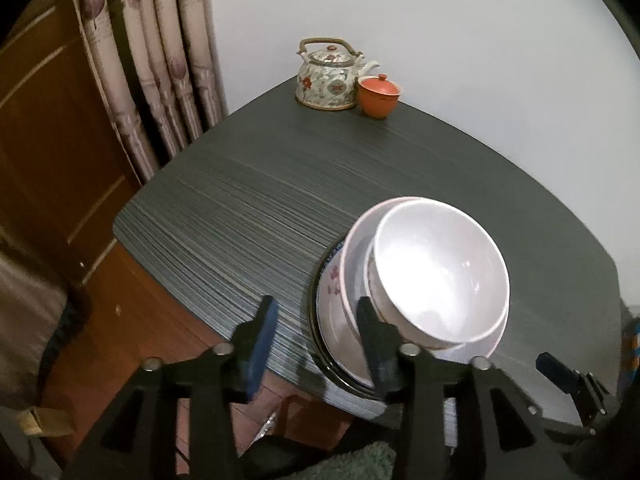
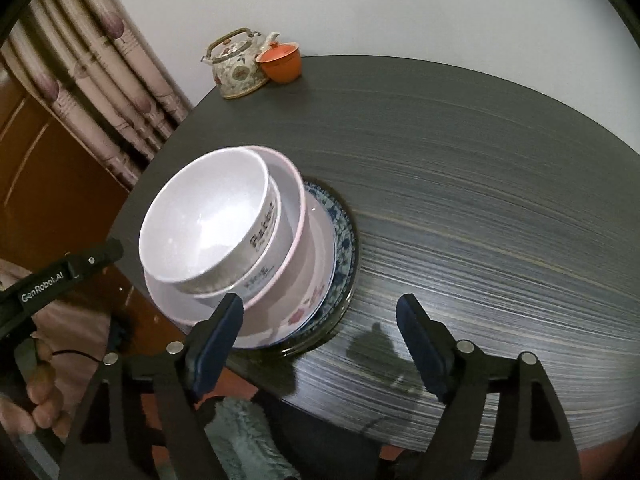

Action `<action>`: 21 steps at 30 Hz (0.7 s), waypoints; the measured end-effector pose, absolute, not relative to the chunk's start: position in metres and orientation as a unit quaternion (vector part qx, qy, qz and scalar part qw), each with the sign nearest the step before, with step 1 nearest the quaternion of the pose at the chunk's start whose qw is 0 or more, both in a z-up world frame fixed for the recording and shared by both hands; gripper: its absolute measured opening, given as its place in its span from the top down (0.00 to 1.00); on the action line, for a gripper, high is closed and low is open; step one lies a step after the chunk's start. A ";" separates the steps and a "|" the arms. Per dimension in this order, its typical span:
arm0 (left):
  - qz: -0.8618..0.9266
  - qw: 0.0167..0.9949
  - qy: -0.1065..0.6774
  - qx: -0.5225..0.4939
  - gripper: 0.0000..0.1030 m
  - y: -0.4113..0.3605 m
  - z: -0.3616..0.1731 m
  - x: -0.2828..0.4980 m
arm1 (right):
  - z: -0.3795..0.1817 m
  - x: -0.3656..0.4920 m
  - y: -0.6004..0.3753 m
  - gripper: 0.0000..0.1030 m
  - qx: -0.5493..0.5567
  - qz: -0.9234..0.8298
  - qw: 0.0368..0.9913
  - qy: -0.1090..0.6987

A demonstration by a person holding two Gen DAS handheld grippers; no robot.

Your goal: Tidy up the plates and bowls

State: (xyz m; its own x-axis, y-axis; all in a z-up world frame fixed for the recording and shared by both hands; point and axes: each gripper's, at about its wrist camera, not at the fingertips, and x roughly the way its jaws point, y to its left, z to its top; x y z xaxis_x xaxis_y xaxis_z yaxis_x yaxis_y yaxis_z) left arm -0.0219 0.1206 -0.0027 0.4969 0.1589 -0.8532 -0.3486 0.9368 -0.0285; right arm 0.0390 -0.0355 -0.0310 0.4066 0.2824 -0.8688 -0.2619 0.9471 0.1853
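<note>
A stack of dishes stands near the front edge of the dark table (image 1: 240, 200) (image 2: 500, 152). A white bowl (image 1: 440, 272) (image 2: 208, 216) sits on top, nested in a pink-rimmed bowl (image 2: 290, 200). Under them lie a plate with pink flowers (image 1: 332, 280) (image 2: 308, 308) and a blue-patterned plate (image 2: 345, 236) on a dark-rimmed one. My left gripper (image 1: 316, 306) is open at the stack's left side, its right finger in front of the plates. My right gripper (image 2: 320, 302) is open wide at the stack's near right edge, pads touching nothing.
A flowered teapot (image 1: 328, 76) (image 2: 236, 64) and an orange lidded cup (image 1: 378, 96) (image 2: 280, 62) stand at the table's far corner by the white wall. A curtain (image 1: 152, 60) and a wooden door (image 1: 48, 140) are to the left. A hand (image 2: 40, 392) holds the left gripper.
</note>
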 end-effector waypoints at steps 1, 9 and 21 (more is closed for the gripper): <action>0.149 0.862 0.476 -0.092 0.56 0.117 -0.002 -0.024 | -0.032 0.036 -0.033 0.20 0.003 0.163 0.840 0.517; 0.148 0.872 0.461 -0.069 0.48 0.098 0.004 -0.031 | -0.043 0.017 -0.023 0.07 -0.018 0.177 0.837 0.518; 0.135 0.874 0.463 -0.060 0.47 0.085 0.006 -0.032 | -0.043 0.004 -0.018 0.01 -0.040 0.180 0.843 0.506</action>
State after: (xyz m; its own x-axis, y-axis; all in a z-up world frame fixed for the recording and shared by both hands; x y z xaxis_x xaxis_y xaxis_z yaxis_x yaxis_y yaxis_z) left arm -0.0325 0.0852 0.0059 0.5350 0.1809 -0.8252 -0.2916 0.9563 0.0206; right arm 0.0041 -0.0182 -0.0428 0.4236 0.2626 -0.8669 -0.3427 0.9324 0.1149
